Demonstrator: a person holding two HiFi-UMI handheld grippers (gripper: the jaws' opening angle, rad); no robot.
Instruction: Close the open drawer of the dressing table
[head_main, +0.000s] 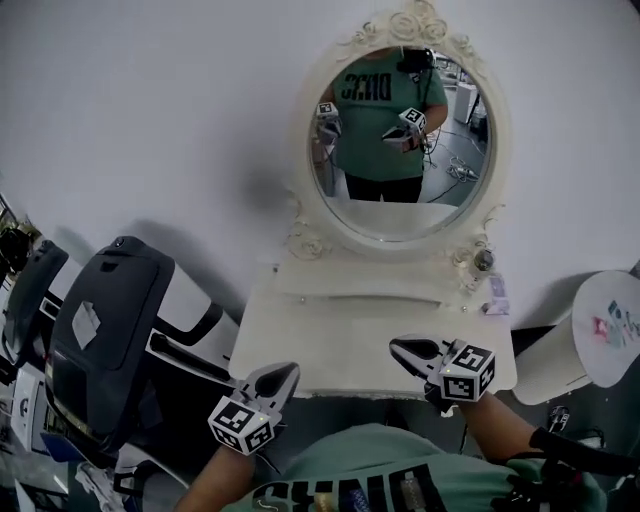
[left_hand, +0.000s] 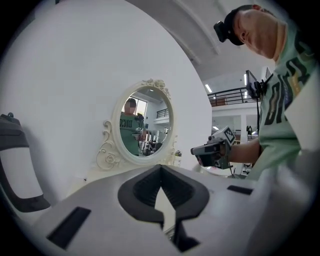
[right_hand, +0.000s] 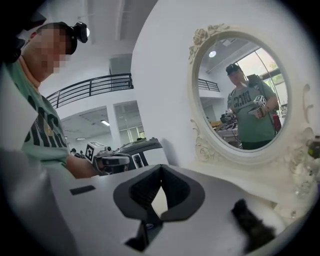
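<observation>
My left gripper (head_main: 288, 374) and right gripper (head_main: 402, 349): jaws together, empty, hovering over the front edge of the dressing table (head_main: 340, 325). Drawer: beneath my jaws, no open gap visible; seemingly shut, so nothing needs gripping.

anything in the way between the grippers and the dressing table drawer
Nothing visible. The left gripper and right gripper hang shut and empty over the bare front of the table. The only clutter, a small bottle, sits back right by the mirror. The drawer itself is hidden below the top.
</observation>
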